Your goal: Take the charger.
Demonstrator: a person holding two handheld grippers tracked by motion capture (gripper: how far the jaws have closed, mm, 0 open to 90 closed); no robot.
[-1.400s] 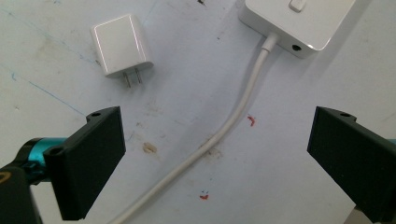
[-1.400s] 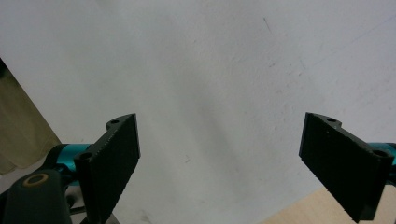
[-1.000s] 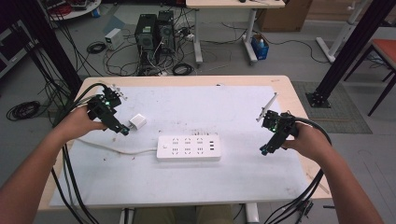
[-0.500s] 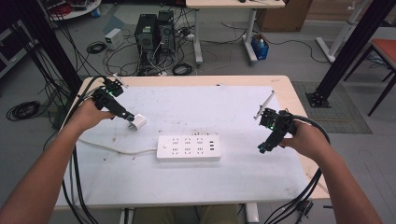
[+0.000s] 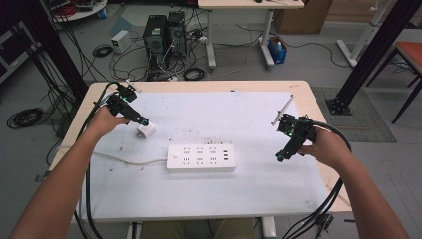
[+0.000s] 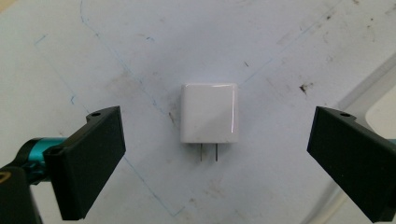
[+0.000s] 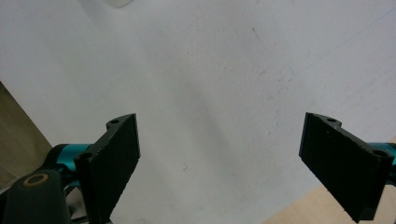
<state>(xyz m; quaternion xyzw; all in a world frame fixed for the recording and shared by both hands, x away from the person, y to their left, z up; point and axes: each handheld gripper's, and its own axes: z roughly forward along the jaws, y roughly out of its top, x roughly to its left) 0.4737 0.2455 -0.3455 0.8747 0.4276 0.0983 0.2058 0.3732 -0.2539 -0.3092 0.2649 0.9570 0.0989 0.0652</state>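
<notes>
The desk (image 5: 298,94) in front of me carries a white sheet (image 5: 224,119) that covers most of its top, scuffed with dark marks and thin blue lines. On that sheet, about midway between the left and right edges and a little toward my side, lies the white power strip (image 5: 200,158), its cord (image 5: 124,159) running off toward the left edge.

My left hand-held gripper (image 5: 130,110) hangs near the far left corner, tipped down over the white charger (image 5: 146,131). In the left gripper view the charger (image 6: 210,113) lies flat on the sheet, its two metal prongs (image 6: 208,153) pointing back at me. My jaws stand wide apart, one on each side of it, neither touching it.

My right hand-held gripper (image 5: 288,142) hovers near the right edge, well apart from the power strip. Its jaws are spread wide too, with bare sheet between them in the right gripper view and a strip of desk wood at the corner.
</notes>
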